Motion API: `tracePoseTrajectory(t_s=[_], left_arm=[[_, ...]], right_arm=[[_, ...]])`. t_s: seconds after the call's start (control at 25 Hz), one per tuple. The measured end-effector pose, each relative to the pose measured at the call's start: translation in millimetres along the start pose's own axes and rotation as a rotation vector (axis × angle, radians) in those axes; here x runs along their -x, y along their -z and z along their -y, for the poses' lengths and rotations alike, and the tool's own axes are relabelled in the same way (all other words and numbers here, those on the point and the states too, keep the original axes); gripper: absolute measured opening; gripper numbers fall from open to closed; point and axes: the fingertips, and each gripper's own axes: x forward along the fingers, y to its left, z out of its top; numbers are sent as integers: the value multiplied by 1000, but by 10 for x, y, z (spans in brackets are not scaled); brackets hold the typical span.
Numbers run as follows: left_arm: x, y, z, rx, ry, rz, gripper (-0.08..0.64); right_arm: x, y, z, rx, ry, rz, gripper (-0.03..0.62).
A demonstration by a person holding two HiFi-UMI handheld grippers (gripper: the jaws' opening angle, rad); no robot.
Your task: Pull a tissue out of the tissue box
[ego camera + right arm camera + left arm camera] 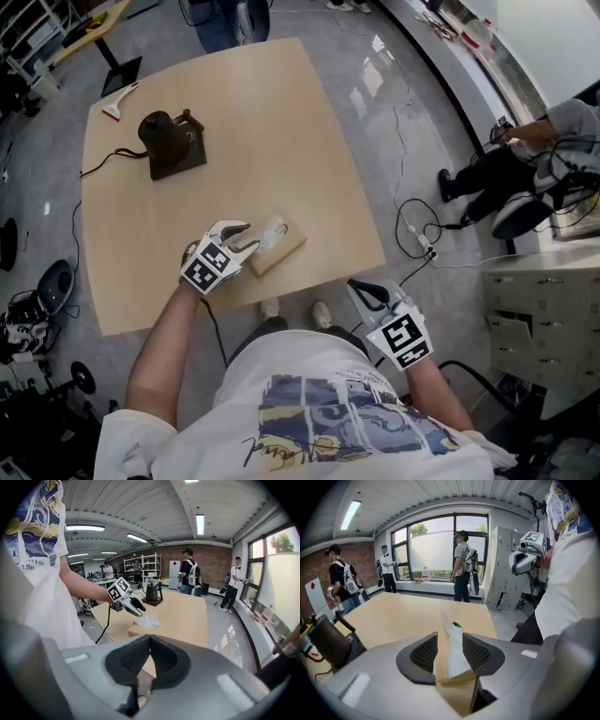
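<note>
Left gripper (249, 236) spread astride tissue (454, 651) in tissue box (283, 251); right gripper (150, 638) pressed together, empty, beside wooden table (234, 122).

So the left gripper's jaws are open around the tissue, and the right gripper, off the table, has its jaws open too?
No: the right gripper has its jaws together, with nothing between them, as the right gripper view shows. The left gripper does have its jaws open around the tissue, and the right gripper is off the table.
</note>
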Motion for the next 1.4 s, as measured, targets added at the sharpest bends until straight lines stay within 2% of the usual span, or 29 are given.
tracePoseTrajectory(t_s=[0.2,0.32,0.52,0.6,0.96,1.4], left_arm=[[-206,7,61,-17,83,-10,170],[-294,-45,87,-27,111,-7,145],[-370,-109,118,-34,113,0,9],[-378,-130,137,-26,110,1,6],[-263,-373,121,4,49,38,5],[11,-618,202,-5,-81,35,5]], right_arm=[[100,157,-7,-72,68,-30,3],[148,222,26,-100,98,-33,3],[186,356,36,-130,118,-36,3],[203,380,49,-131,116,-38,3],[257,405,176,-91,80,-29,3],[414,451,298,-23,3,8,3]])
